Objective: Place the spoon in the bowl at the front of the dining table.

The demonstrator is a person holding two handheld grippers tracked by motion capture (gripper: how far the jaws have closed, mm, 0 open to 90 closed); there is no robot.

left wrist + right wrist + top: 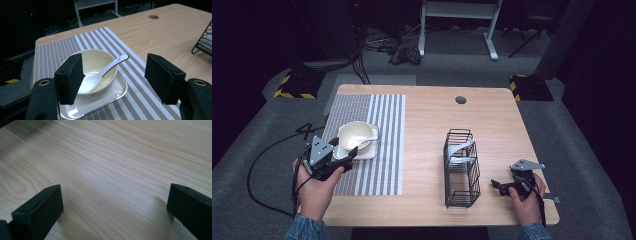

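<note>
Left gripper: jaws spread wide, nothing between the pads, poised just short of the bowl. Right gripper: jaws wide apart, empty, low over bare wooden table.

Bowl: cream ceramic, round, glossy, upright on a white rounded-square plate. Spoon: white, scoop down inside the bowl, handle leaning over the rim.

Placemat: grey-and-white striped, under the plate at the table's left.

Wire rack: black, at the table's right, holding white pieces.
</note>
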